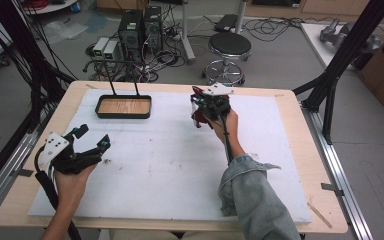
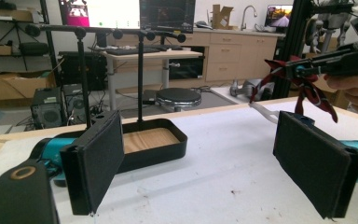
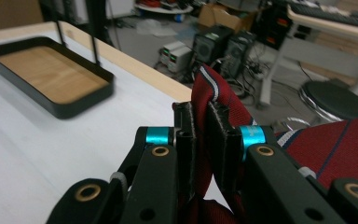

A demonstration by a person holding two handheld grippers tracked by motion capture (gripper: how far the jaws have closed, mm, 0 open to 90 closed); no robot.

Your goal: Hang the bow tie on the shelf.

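Note:
A dark red cloth with navy and white stripes (image 3: 211,88), much like a necktie, is pinched in my right gripper (image 3: 203,123), whose jaws are shut on a fold of it. In the high view that gripper (image 1: 199,102) is held above the far middle of the white mat, and the cloth (image 1: 196,119) hangs below it. From the left gripper view the cloth (image 2: 310,91) dangles off the table. My left gripper (image 1: 92,137) stands open near the mat's left edge, nothing between its pads (image 2: 98,161). A black tray (image 1: 100,107) with a wooden floor sits at the far left.
Two thin black rods (image 1: 111,80) rise behind the tray and carry a crossbar. The white mat (image 1: 170,165) covers most of the wooden table. Beyond the far edge stand a stool (image 1: 229,46) and computer towers (image 1: 140,27). A black frame post (image 1: 340,65) stands at the right.

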